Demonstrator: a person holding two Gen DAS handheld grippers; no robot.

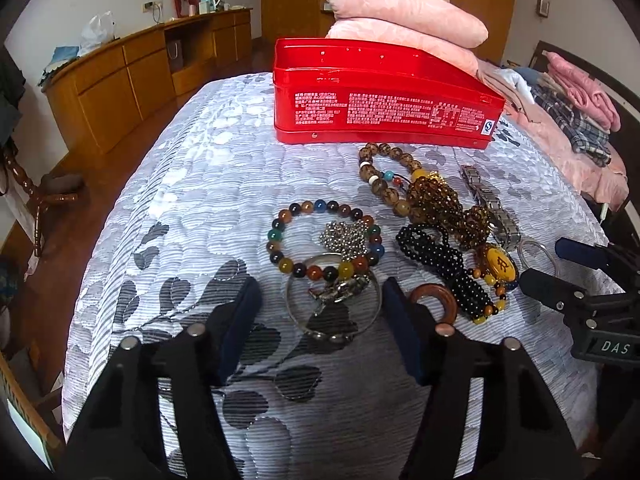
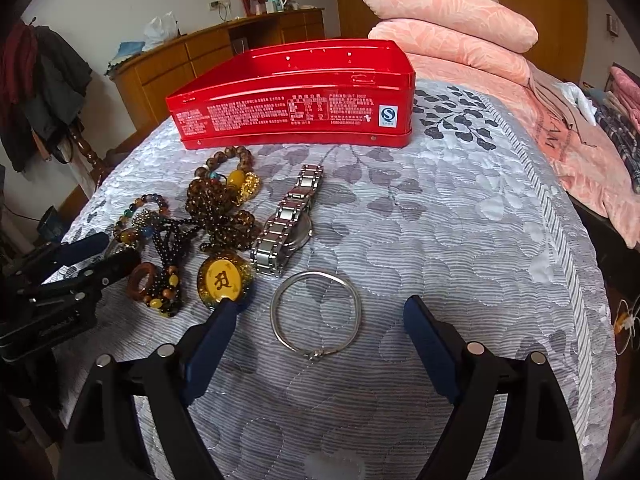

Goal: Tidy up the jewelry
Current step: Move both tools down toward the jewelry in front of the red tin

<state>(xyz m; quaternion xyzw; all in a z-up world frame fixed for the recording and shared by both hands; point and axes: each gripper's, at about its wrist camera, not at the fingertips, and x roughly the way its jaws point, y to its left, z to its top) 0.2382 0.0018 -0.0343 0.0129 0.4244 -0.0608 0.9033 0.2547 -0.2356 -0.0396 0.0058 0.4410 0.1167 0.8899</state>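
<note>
**Two bangles lined up for pick-up, red tin waiting**

The decorated silver bangle [image 1: 334, 312] is framed between the fingers of the left tool [image 1: 320, 304], whose jaws stand part-open around it with no pad seen pressing on it. Its far rim is overlapped by the coloured bead bracelet [image 1: 324, 240] and a silver bead chain [image 1: 346, 236]. Just right of the tool lies a brown ring [image 1: 434, 300], with black beads [image 1: 444, 268] beyond it.

The plain silver bangle [image 2: 316, 316] lies ahead of the right tool [image 2: 320, 320], between wide-open jaws and apparently untouched. To the tool's left a yellow pendant [image 2: 222, 280] sits close to one finger; a steel watch [image 2: 288, 224] lies further ahead.

A closing left tool could snag the overlapping bracelet or chain and drag them along. A thin bangle could be pressed into the soft bed quilt [image 2: 460, 240] and slip free.

The red tin [image 1: 380, 96] stands beyond everything, lid off; its floor is hidden, so whatever it holds cannot be told.
</note>
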